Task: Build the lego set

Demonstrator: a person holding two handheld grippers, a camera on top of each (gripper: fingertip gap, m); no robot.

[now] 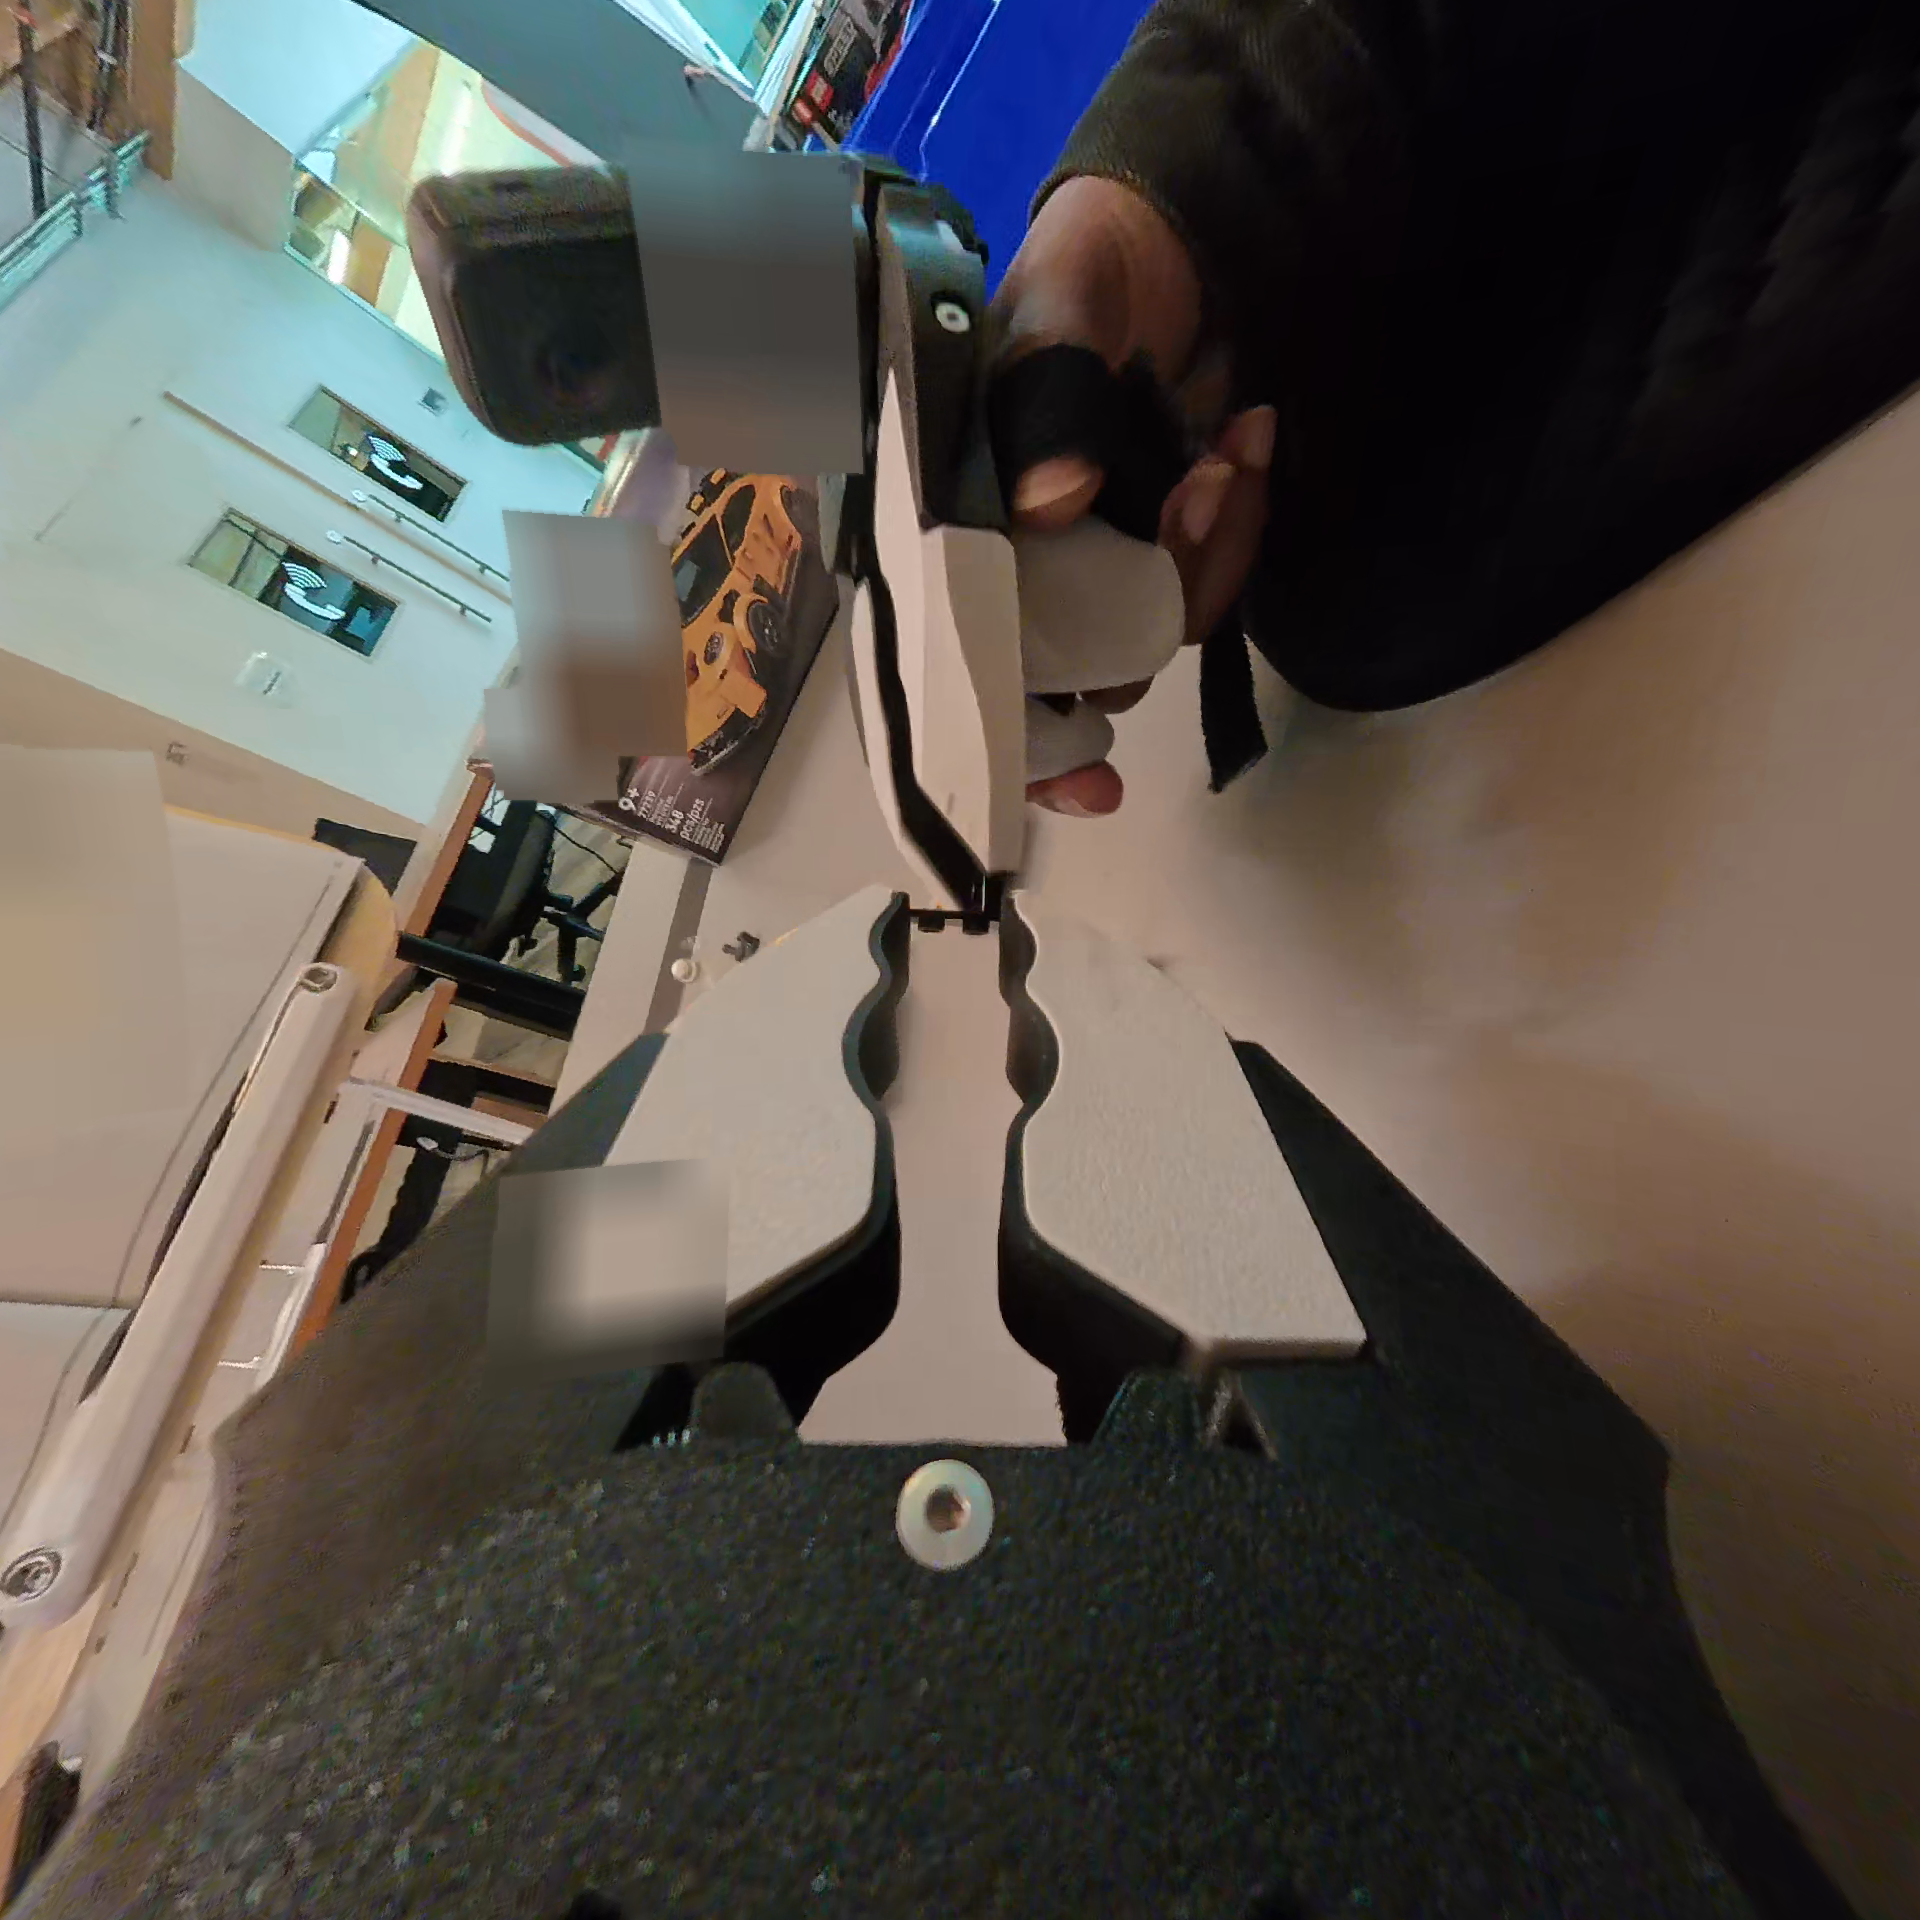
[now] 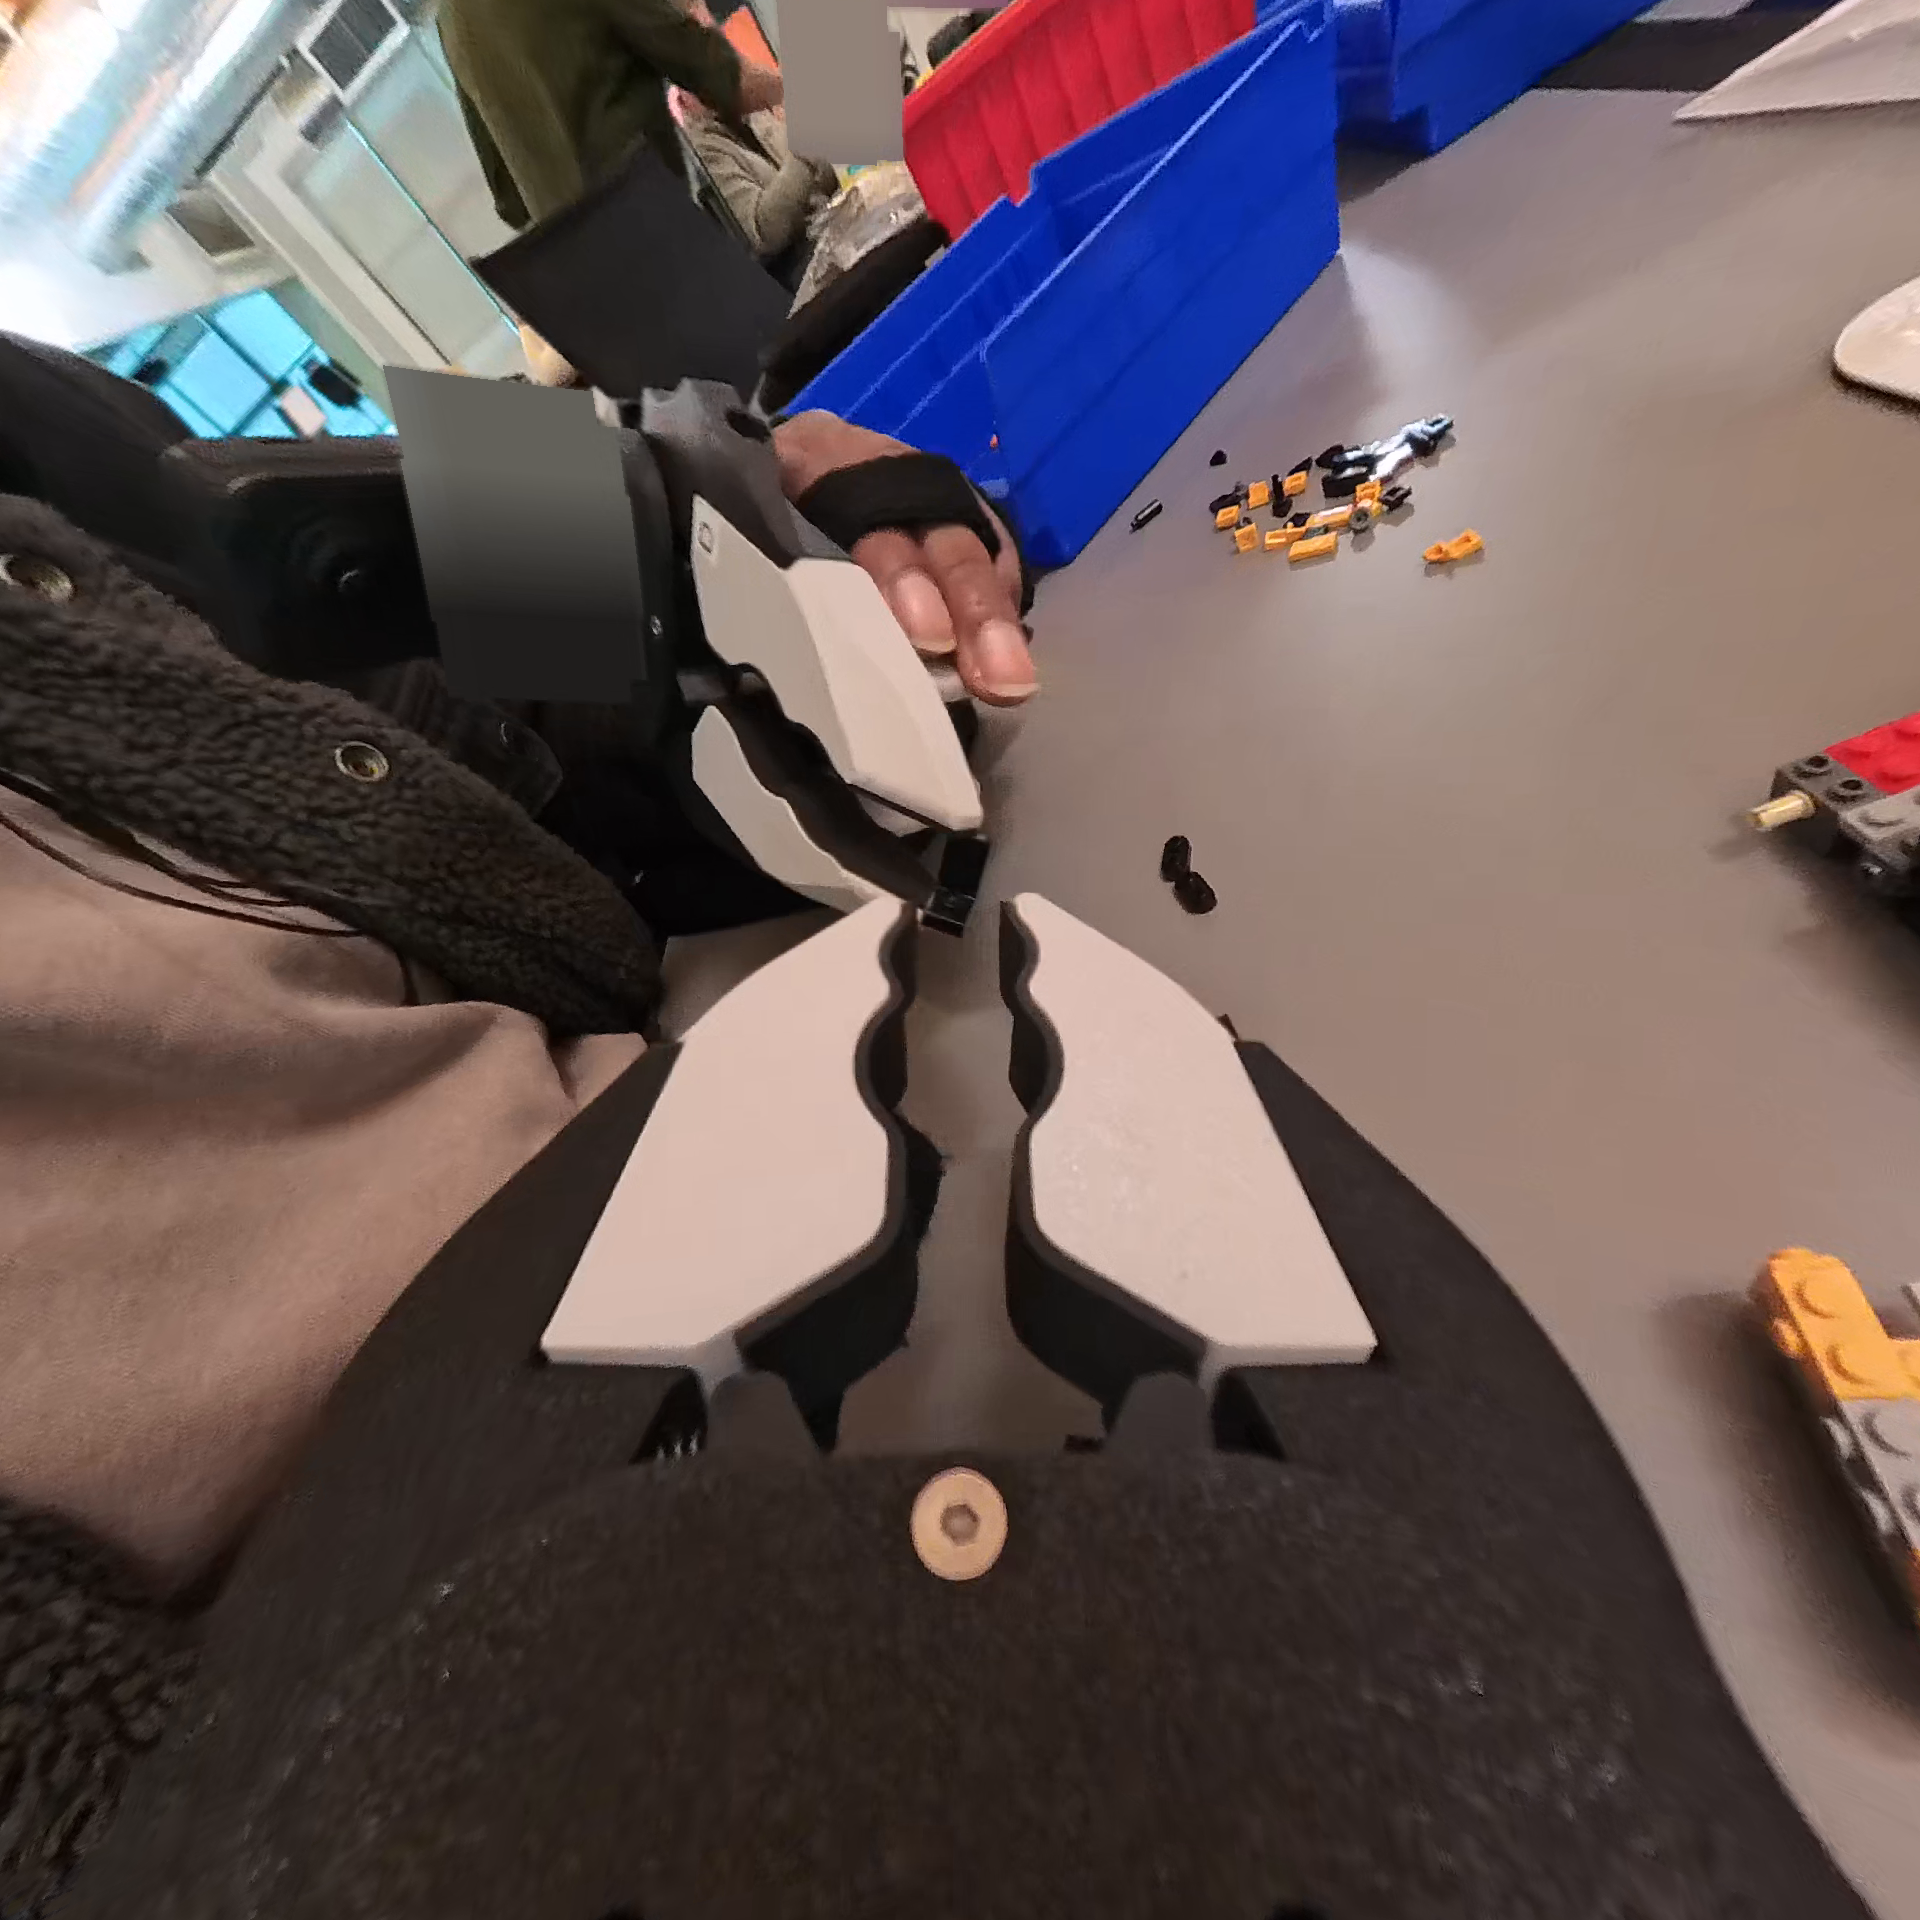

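Facing tip to tip: left gripper clamping black piece, right gripper jaws unclear.

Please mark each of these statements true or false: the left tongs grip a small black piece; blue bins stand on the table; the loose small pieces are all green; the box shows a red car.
1. The left tongs grip a small black piece. True.
2. Blue bins stand on the table. True.
3. The loose small pieces on the table are all green. False: they are orange and black, with a little grey.
4. The box in the left wrist view shows a red car. False: the car on it is yellow-orange.
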